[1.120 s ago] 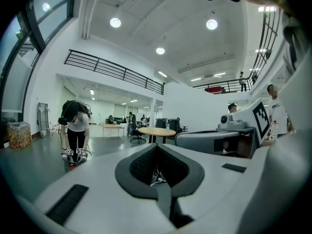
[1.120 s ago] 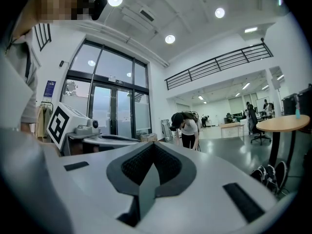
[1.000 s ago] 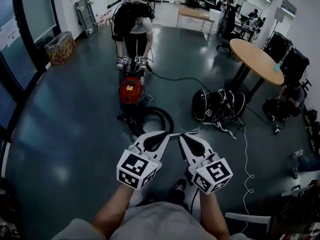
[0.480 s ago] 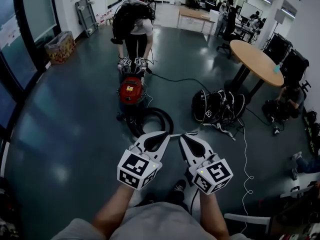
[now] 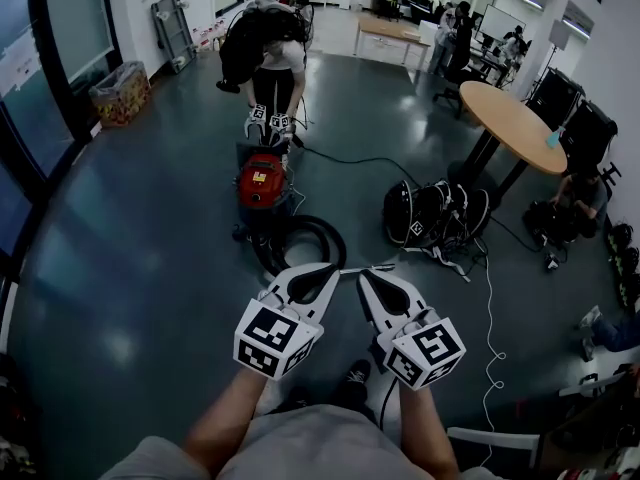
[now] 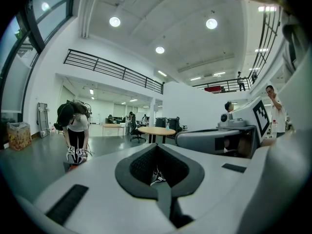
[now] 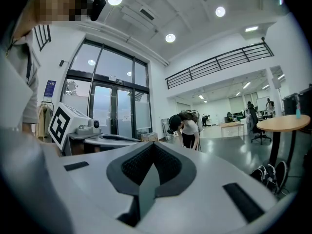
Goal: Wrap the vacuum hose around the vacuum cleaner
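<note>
Open hall with a glossy dark floor (image 5: 130, 268) and a round wooden table (image 5: 515, 118) at the right. The red vacuum cleaner (image 5: 262, 180) stands on the floor mid-room. Its black hose (image 5: 300, 238) lies looped on the floor just in front of it, on the near side. A second person (image 5: 268, 48) bends over the cleaner from behind. The left gripper (image 5: 325, 271) and right gripper (image 5: 368, 276) hang side by side near the hose loop, each with jaws fully together and gripping nothing.
</note>
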Demonstrator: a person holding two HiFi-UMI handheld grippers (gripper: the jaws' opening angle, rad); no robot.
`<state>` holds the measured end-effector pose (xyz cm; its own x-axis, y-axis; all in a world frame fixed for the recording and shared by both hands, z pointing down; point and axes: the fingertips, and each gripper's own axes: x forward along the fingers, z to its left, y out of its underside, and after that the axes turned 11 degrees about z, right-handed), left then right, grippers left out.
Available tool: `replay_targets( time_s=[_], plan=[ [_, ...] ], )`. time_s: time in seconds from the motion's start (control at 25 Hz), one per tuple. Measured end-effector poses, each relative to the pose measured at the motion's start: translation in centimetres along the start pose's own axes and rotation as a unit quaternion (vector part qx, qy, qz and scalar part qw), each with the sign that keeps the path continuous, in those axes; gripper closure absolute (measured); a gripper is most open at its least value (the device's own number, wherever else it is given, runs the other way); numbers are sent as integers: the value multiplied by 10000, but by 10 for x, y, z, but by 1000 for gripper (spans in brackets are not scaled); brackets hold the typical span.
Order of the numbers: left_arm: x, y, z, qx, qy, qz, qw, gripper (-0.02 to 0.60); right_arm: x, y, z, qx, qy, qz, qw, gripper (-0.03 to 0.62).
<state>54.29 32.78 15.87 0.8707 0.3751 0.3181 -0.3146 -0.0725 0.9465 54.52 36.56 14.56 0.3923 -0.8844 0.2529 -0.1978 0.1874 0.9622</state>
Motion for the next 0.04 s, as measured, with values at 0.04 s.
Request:
replay_targets(
  time_s=[0.04],
  plan=[
    [0,1,0,5,1,2,10000,574,0,1,0,2,0,2,10000,589]
  ],
)
